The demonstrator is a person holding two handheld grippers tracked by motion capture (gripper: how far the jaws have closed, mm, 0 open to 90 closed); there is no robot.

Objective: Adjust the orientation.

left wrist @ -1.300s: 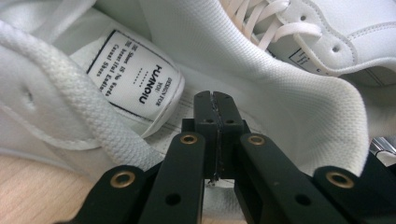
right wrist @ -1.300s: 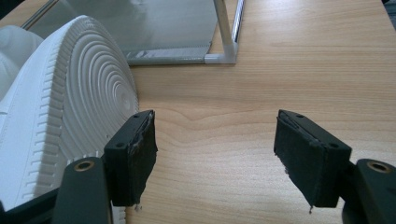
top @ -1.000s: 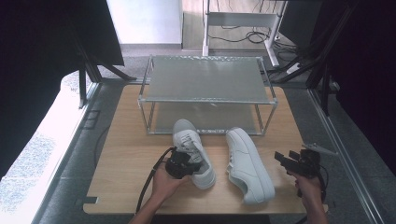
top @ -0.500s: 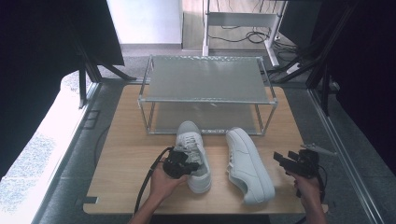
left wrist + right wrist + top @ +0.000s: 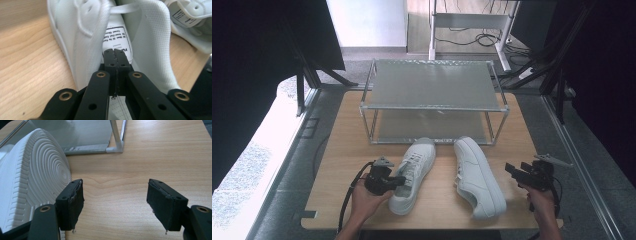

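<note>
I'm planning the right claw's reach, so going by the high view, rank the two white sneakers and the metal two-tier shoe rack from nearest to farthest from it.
1. White sneaker lying on its side: just left of the right claw.
2. White upright sneaker: farther left, held by the left claw.
3. Metal two-tier shoe rack: at the table's far side.

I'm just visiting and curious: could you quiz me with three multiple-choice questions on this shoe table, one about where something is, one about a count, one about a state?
1. Where is the metal rack?
A. behind the shoes
B. on the floor
C. between the hands

2. How many white shoes lie on the wooden table?
A. one
B. two
C. four

3. How do the jaws of the right gripper stand?
A. clamped on a shoe
C. shut on nothing
B. open

Key: 1 A, it stands past both toes; 2 B, left shoe and right shoe; 3 B, bare wood shows between its pads.
</note>
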